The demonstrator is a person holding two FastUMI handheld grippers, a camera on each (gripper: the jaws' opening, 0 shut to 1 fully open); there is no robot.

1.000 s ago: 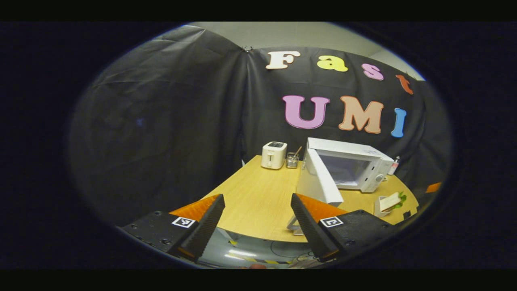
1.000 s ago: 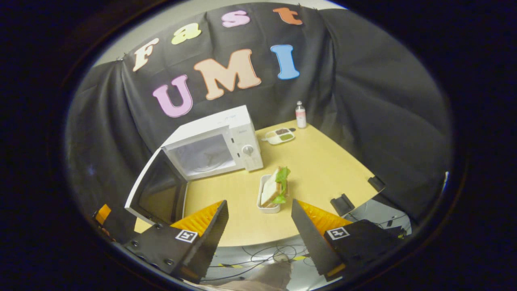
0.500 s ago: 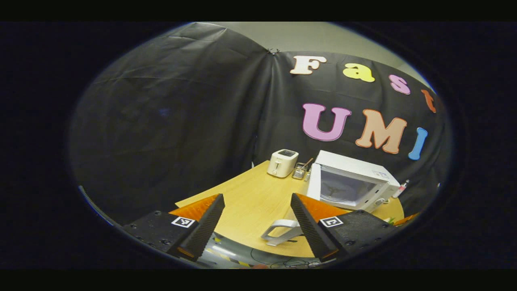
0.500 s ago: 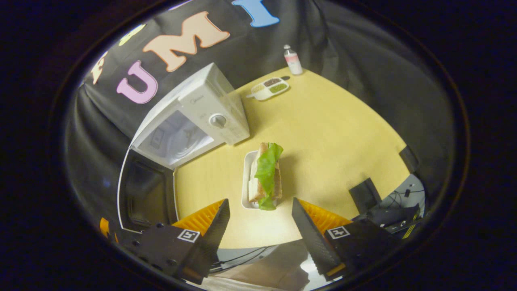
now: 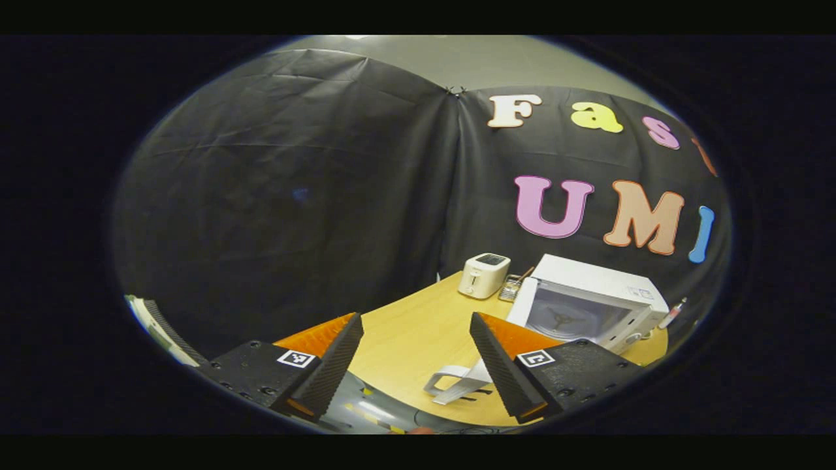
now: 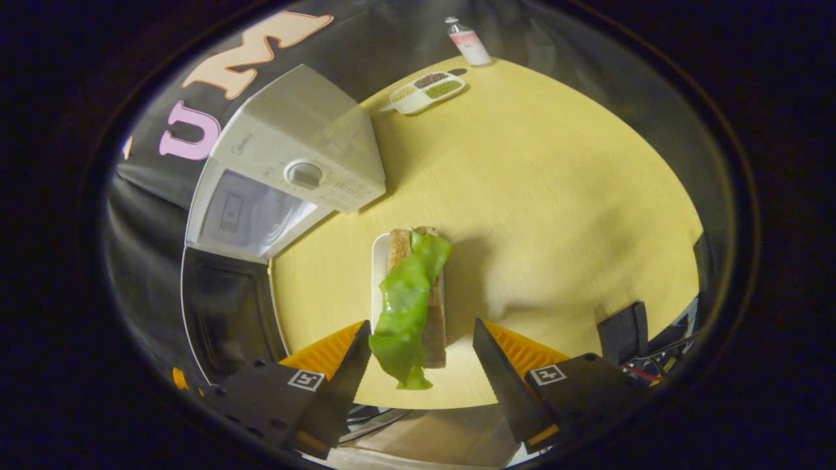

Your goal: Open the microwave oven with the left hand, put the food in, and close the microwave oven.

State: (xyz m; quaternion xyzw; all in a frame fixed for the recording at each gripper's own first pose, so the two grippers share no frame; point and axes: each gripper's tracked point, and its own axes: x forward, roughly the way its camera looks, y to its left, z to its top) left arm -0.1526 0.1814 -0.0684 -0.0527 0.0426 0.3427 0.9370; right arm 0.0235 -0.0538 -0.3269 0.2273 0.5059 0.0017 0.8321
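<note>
One sandwich in one white tray between the spread-open right gripper; one microwave, door ajar, at the tabletop's left edge; left gripper agape, holding nothing.

Wood, plastic and cloth

Pale wood-grain tabletop, smooth; microwave oven glossy white plastic; booth wall matt wrinkled cloth.

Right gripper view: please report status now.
Right gripper open, above green-lettuce sandwich in white tray. Left gripper open, empty. White microwave oven door open. Path clear.
</note>
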